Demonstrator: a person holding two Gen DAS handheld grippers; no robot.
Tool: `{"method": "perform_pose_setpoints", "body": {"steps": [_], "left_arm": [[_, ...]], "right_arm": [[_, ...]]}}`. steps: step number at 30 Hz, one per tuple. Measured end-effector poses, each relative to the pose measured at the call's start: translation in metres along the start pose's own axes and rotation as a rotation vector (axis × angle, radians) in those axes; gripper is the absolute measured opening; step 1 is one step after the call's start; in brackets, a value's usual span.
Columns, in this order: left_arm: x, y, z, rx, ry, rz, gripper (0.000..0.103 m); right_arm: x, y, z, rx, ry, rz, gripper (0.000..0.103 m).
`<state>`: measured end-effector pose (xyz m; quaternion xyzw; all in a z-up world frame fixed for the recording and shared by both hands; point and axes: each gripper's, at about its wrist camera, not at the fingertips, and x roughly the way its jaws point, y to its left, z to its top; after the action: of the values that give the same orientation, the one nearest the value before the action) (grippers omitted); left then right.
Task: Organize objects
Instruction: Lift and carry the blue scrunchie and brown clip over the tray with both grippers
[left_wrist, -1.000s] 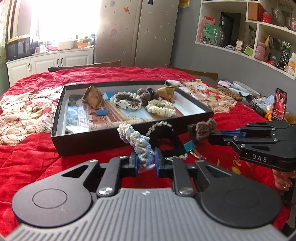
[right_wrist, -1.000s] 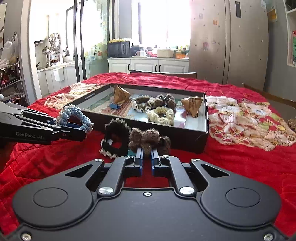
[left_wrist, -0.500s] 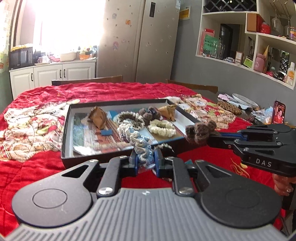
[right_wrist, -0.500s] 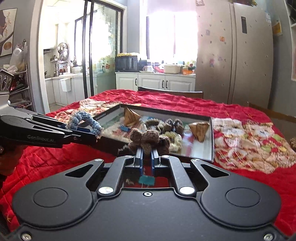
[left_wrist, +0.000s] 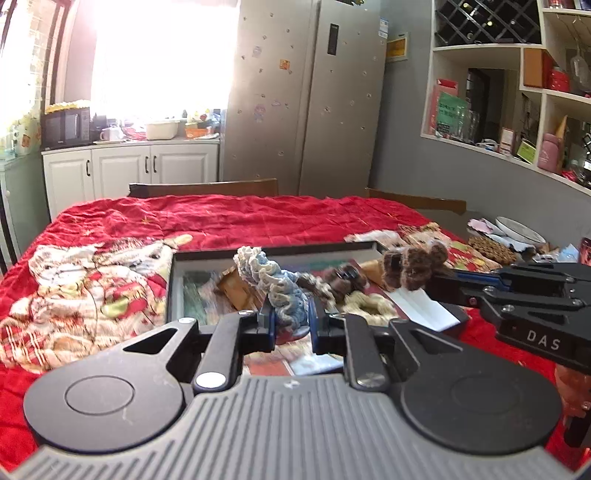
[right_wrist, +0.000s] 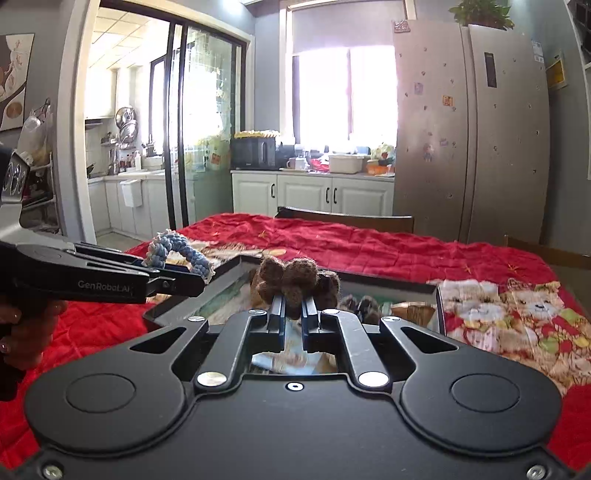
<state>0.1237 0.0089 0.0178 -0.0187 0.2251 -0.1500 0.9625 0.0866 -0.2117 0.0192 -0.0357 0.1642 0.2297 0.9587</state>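
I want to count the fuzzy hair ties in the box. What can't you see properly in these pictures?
- Left wrist view: the box floor is half hidden behind the blue-and-white scrunchie and the left hand-held gripper; the ties inside are blurred.
- Right wrist view: the brown scrunchie and right hand-held gripper cover most of the box.
- So no full count is possible.

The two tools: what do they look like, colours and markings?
Both are matte black with blue finger pads. The left tool has a grey ribbed body and white "GenRobot.AI" lettering on its side. The right tool has a smooth black body and reads "DAS". No cables or sleeves show.
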Motion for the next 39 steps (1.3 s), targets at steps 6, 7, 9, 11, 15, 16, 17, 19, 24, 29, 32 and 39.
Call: {"method": "perform_pose_setpoints", "body": {"steps": [6,7,9,11,15,16,17,19,24,29,32,39], "left_arm": [[0.021,0.008,0.009,-0.02,0.01,0.04,0.02],[0.024,0.009,0.009,-0.022,0.013,0.048,0.02],[0.033,0.011,0.011,-0.027,0.024,0.062,0.02],[0.042,0.014,0.013,-0.036,0.034,0.075,0.02],[0.057,0.021,0.013,-0.054,0.048,0.102,0.02],[0.059,0.022,0.013,-0.054,0.052,0.107,0.02],[0.062,0.024,0.012,-0.057,0.057,0.112,0.02],[0.068,0.026,0.01,-0.057,0.068,0.122,0.02],[0.081,0.031,0.002,-0.063,0.09,0.133,0.02],[0.086,0.032,-0.002,-0.058,0.104,0.135,0.02],[0.089,0.032,-0.003,-0.058,0.108,0.133,0.02],[0.092,0.032,-0.006,-0.049,0.12,0.139,0.02]], "right_arm": [[0.021,-0.006,0.014,0.015,-0.011,-0.021,0.008],[0.026,-0.007,0.016,0.014,-0.009,-0.025,0.008],[0.036,-0.007,0.019,0.012,-0.002,-0.031,0.008],[0.047,-0.007,0.021,0.013,0.007,-0.033,0.008],[0.069,-0.008,0.023,0.01,0.018,-0.051,0.008],[0.074,-0.008,0.023,0.012,0.021,-0.056,0.008],[0.08,-0.01,0.022,0.018,0.027,-0.058,0.008],[0.091,-0.011,0.02,0.027,0.038,-0.063,0.008],[0.116,-0.016,0.009,0.04,0.071,-0.081,0.008],[0.131,-0.02,-0.001,0.045,0.097,-0.099,0.008],[0.135,-0.018,-0.005,0.037,0.109,-0.1,0.008],[0.145,-0.014,-0.011,0.012,0.132,-0.104,0.008]]}}
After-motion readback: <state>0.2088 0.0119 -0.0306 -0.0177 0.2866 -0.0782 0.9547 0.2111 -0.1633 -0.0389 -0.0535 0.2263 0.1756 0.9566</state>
